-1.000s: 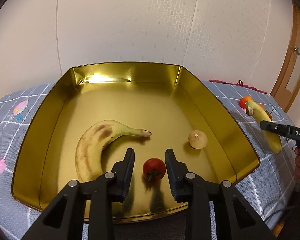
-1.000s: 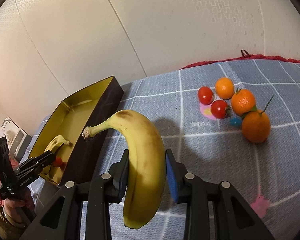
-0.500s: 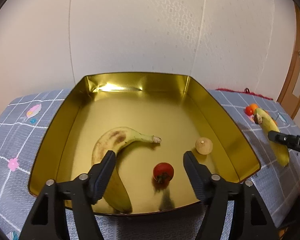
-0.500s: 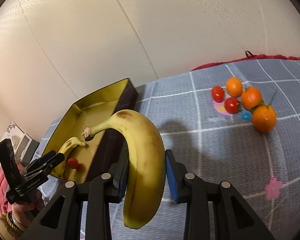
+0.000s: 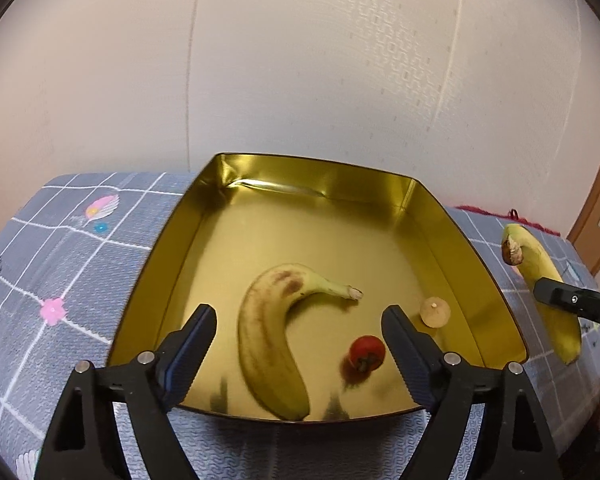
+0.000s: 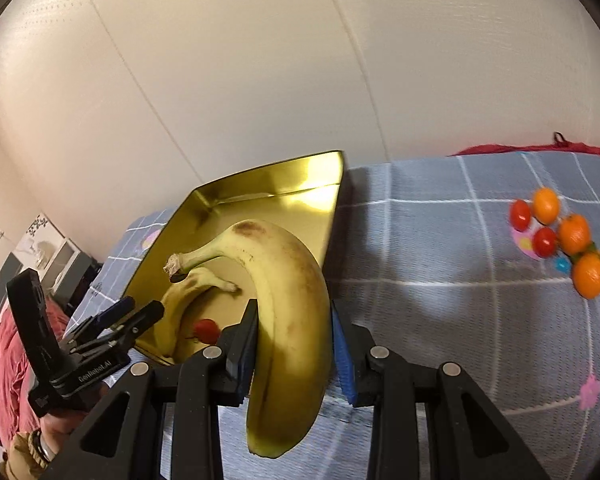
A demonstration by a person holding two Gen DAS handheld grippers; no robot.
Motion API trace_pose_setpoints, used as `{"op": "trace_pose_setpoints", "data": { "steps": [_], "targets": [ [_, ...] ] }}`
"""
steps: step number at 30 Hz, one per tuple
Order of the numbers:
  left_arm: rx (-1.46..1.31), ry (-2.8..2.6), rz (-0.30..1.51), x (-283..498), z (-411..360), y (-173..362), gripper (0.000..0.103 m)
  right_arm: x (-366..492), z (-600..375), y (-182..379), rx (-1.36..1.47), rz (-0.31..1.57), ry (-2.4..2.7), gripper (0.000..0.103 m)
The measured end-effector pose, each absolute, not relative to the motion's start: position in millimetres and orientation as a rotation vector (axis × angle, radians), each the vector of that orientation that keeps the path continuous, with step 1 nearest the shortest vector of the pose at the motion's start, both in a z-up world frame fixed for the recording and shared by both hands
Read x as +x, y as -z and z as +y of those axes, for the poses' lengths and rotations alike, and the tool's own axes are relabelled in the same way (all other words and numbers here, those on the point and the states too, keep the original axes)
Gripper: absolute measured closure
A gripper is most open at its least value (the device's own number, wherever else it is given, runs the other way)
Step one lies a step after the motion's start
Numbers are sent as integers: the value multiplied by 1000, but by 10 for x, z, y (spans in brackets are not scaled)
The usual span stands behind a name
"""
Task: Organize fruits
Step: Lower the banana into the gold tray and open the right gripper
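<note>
A gold tray (image 5: 476, 264) lies on the grey checked cloth. In it are a spotted banana (image 5: 268, 340), a red tomato (image 5: 366, 354) and a small beige round fruit (image 5: 435, 312). My left gripper (image 5: 300, 348) stands open above the tray's near edge, nothing between its fingers. My right gripper (image 6: 294, 344) is shut on a second banana (image 6: 290, 312), held in the air beside the tray's (image 6: 260, 184) right wall, stem toward the tray. The same held banana (image 5: 544, 280) shows at the right of the left wrist view.
A cluster of oranges (image 6: 574, 234) and red tomatoes (image 6: 544, 240) lies on the cloth far right. A white wall rises behind the tray. A person's hand (image 6: 40, 436) holds the left gripper (image 6: 100, 336) at lower left.
My left gripper has opened wide and drawn back from the tomato, which stays in the tray. My right gripper has carried its banana closer to the tray.
</note>
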State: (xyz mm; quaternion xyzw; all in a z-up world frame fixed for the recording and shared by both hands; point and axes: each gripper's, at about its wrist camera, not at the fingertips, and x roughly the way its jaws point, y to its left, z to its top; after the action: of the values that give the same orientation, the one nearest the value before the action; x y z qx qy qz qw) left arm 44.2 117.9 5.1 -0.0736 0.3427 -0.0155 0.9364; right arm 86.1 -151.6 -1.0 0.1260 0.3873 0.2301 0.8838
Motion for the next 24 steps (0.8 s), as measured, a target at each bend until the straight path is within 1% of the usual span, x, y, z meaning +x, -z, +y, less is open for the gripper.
{"op": "trace_pose_setpoints", "data": {
  "steps": [8,16,24],
  "targets": [
    [-172,-1,707,395,1299,-61,16,1008,-1040,4,218,856,-496,69],
    [-192,-21,723,396,1403,-44,11,1289,-653,111,185,908,-447,69],
    [-211,-43,732,382,1487,-52,8,1484,-470,240,193,964,-393,69]
  ]
}}
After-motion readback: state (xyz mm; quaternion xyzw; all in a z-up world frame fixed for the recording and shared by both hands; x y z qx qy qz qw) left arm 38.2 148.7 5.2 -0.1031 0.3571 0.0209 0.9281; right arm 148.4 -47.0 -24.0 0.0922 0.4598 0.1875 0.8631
